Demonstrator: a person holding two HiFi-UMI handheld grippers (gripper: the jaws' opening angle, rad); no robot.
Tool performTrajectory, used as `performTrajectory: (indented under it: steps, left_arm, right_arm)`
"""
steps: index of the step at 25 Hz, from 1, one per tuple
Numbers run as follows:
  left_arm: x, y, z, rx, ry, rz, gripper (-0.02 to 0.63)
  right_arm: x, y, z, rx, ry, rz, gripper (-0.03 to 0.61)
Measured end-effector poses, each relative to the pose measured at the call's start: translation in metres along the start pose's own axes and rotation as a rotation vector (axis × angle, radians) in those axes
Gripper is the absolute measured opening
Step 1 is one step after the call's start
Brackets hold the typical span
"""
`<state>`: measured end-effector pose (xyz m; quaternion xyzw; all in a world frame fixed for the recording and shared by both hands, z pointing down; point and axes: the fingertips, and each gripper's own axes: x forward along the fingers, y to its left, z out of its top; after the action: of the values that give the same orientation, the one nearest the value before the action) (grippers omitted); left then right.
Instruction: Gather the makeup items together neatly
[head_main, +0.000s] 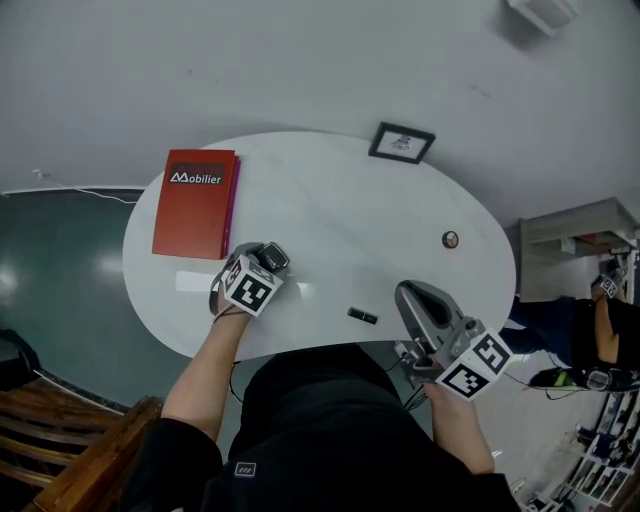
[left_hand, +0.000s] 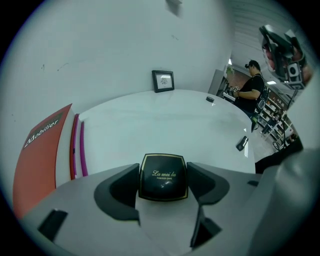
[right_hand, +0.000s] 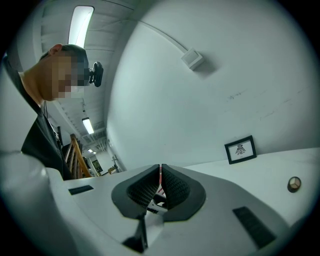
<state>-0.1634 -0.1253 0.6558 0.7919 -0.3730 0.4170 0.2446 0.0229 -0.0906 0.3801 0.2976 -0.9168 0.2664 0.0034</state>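
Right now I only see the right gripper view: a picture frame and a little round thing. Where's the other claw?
Observer: The left claw is down at the table, with a black compact between its jaws, which look closed on its sides.
Operator: Any more makeup?
Observer: A small black tube, maybe lipstick, lies near the table's front edge.
Operator: Anything else?
Observer: A red book lies on the table's left side, beside that claw.

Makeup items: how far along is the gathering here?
Nothing looks gathered yet. The left gripper grips the black compact; the right gripper is shut and empty. The small black tube and the round pot lie far apart, both left to collect.
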Motion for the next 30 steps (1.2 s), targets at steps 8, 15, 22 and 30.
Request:
performTrajectory:
  steps: [8, 15, 22, 30]
  left_arm:
    - [-0.005, -0.021, 0.031, -0.024, -0.051, -0.035, 0.301]
    - [0.006, -0.027, 0.071, -0.085, -0.078, 0.000, 0.301]
    - [0.036, -0.007, 0.104, -0.208, -0.076, 0.100, 0.301]
    - [0.060, 0.018, 0.118, -0.285, -0.079, 0.247, 0.301]
  right_arm:
    - [-0.013, -0.013, -0.002, 0.031, -0.017, -0.010, 0.037]
    - [-0.016, -0.035, 0.007, 0.043, -0.007, 0.068, 0.037]
    - [-0.018, -0.074, 0.011, 0.079, 0.021, 0.112, 0.037]
    - [-0.018, -0.107, 0.007, 0.111, 0.074, 0.149, 0.037]
